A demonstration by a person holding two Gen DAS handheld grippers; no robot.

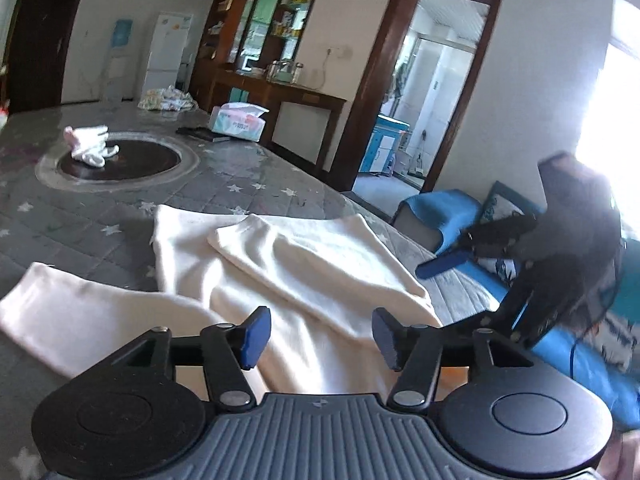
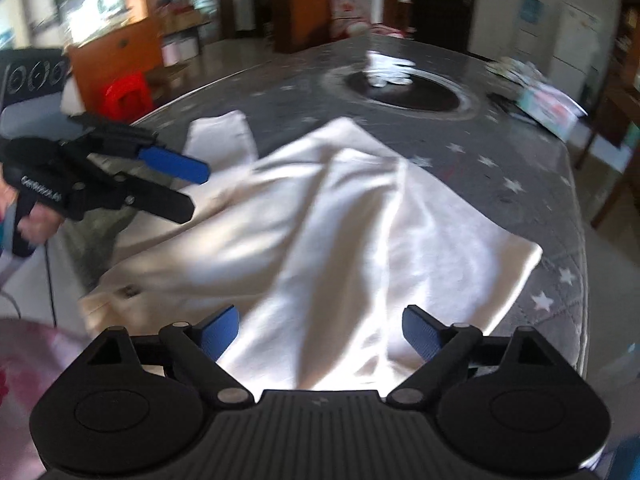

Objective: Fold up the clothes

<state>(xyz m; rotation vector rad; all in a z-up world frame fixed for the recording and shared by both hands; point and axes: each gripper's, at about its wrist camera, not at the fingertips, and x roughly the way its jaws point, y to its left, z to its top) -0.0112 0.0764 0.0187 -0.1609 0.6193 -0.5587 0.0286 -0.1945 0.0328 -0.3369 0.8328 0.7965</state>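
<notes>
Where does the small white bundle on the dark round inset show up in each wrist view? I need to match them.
Left wrist: the small white bundle sits upper left, on the dark round inset of the star-patterned table.
Right wrist: the same bundle sits upper right of centre, blurred, on the inset's far edge.
Shared landmark: the tissue box, right of the inset in both.

Walls: white (image 1: 360, 20)
Far left: dark door (image 1: 44, 40), white fridge (image 1: 168, 48)
Far centre: dark wooden cabinet (image 1: 260, 40)
Right: doorway (image 1: 432, 80) to tiled room; bright window (image 1: 616, 100); blue sofa (image 1: 440, 208)
</notes>
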